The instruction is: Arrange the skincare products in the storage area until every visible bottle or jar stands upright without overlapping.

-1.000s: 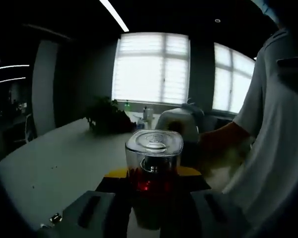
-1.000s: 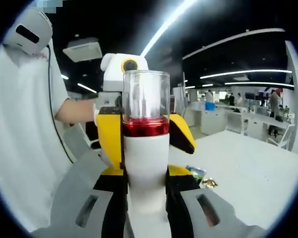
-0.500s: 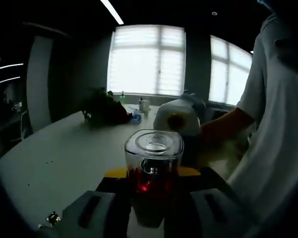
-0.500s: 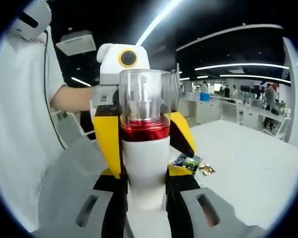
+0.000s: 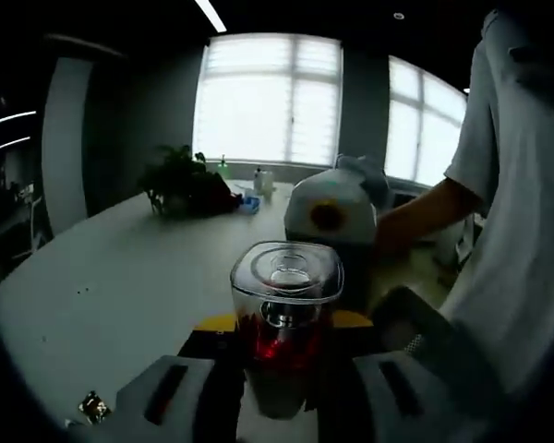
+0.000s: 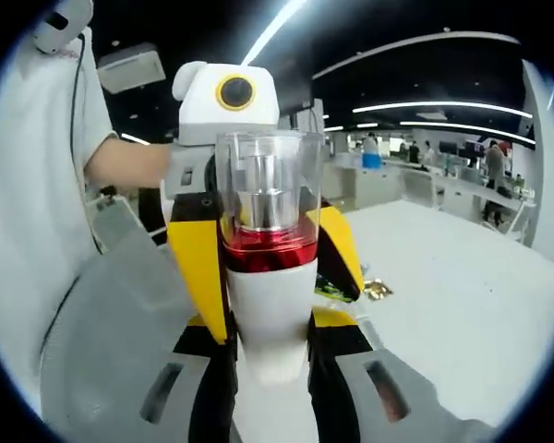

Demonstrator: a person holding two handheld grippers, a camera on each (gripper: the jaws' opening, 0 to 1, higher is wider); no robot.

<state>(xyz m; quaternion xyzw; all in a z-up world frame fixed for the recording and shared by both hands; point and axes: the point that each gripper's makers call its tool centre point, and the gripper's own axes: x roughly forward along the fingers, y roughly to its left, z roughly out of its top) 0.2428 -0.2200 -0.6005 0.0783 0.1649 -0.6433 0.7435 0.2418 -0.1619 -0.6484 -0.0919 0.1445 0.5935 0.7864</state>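
Observation:
A skincare bottle [image 5: 284,314] with a white body, a red band and a clear cap stands upright between my left gripper's [image 5: 282,374] jaws, which are shut on it. The same bottle [image 6: 268,268] rises from my right gripper [image 6: 270,346], also shut on its white lower body. In the right gripper view the left gripper [image 6: 226,92] faces me, its yellow jaws flanking the red band. The right gripper's white body [image 5: 328,217] shows just behind the bottle in the left gripper view.
A white table [image 5: 92,286] spreads to the left, with a potted plant [image 5: 180,189] and small bottles [image 5: 258,180] at its far end. Small wrappers [image 6: 379,289] lie on the table [image 6: 462,314]. A grey bin [image 6: 102,305] and a person's white shirt [image 5: 517,240] stand close.
Both views have shifted, showing more of the table. The facing gripper looms slightly larger in each view. The bottle stays held by both grippers.

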